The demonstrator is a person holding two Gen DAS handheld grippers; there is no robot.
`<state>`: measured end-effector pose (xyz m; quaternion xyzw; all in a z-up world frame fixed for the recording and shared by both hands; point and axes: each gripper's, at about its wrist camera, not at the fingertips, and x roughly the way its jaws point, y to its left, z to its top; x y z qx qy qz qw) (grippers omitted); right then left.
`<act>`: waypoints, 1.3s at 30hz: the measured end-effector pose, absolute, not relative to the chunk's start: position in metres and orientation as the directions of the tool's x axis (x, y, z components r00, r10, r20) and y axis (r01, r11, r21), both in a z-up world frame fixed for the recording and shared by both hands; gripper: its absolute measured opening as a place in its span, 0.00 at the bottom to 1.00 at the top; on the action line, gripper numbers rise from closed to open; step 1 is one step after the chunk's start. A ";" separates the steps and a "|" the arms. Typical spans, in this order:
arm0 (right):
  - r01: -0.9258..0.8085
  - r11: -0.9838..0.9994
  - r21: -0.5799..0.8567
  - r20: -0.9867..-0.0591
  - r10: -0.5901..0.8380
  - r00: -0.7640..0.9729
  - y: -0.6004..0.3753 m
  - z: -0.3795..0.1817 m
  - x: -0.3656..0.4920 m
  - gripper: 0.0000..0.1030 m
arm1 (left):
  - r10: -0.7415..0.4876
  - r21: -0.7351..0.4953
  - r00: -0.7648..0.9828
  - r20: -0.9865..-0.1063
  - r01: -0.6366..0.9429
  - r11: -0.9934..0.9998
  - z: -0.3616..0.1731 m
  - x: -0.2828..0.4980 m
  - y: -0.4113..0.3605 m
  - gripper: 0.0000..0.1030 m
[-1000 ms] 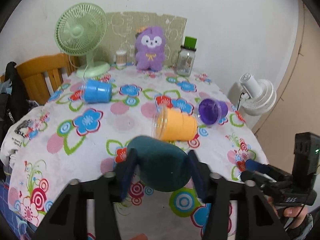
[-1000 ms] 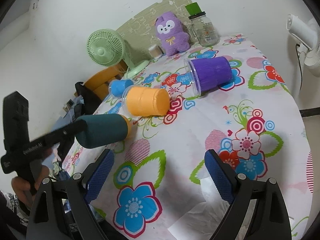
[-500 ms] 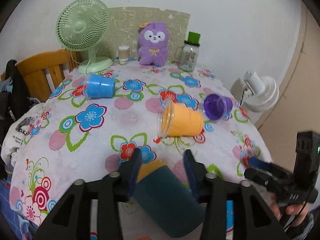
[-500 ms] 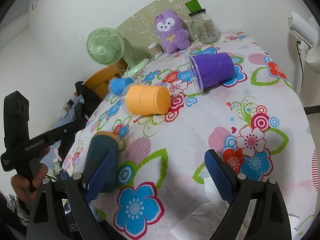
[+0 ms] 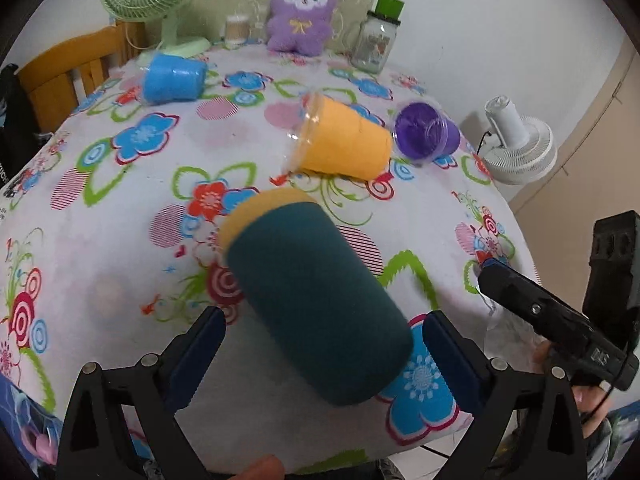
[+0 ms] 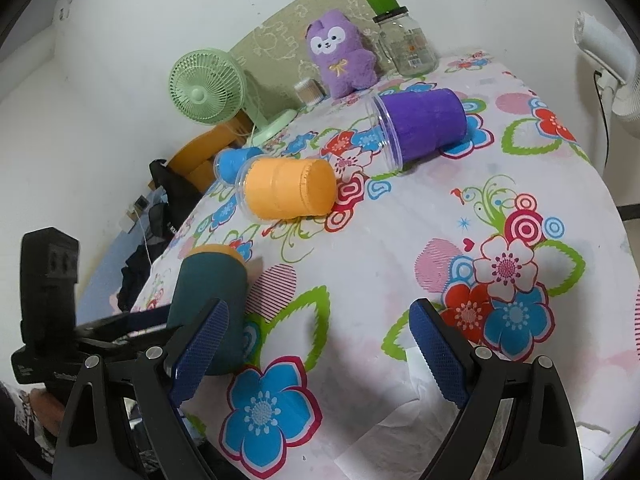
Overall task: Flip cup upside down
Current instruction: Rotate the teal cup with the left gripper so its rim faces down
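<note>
Left hand-held gripper (image 5: 320, 344) is spread wide, both pads clear of the teal cup (image 5: 312, 304), which stands between them on the desk (image 5: 120, 208) with its orange end toward the far side. Right hand-held gripper (image 6: 320, 352) is likewise wide open and holds nothing; the teal cup sits just beyond its left finger. Farther out lie an orange cup (image 5: 344, 146), a purple cup (image 5: 424, 136) and a blue cup (image 5: 174, 78), all on their sides.

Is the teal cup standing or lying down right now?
Standing, yellow end up. The teal cup rests on the tablecloth, between the open left gripper fingers, which don't touch it.
</note>
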<state>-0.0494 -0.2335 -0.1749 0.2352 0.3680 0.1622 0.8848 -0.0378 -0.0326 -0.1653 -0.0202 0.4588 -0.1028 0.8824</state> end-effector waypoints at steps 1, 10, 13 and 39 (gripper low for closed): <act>-0.114 0.836 0.537 -0.575 0.462 0.676 -0.234 -0.175 -0.050 0.91 | -0.202 -0.134 0.555 -0.807 0.161 0.978 -0.167 -0.036 -0.035 0.97; -0.095 0.824 0.558 -0.563 0.460 0.687 -0.246 -0.178 -0.056 0.91 | -0.223 -0.186 0.530 -0.818 0.123 0.975 -0.177 -0.027 -0.026 0.74; -0.087 0.812 0.576 -0.551 0.466 0.692 -0.250 -0.178 -0.057 0.91 | -0.212 -0.171 0.543 -0.812 0.127 0.977 -0.173 -0.028 -0.025 0.71; -0.150 0.837 0.526 -0.551 0.469 0.690 -0.220 -0.158 -0.054 0.91 | -0.143 -0.089 0.768 -0.625 0.112 0.990 -0.090 -0.048 0.000 0.58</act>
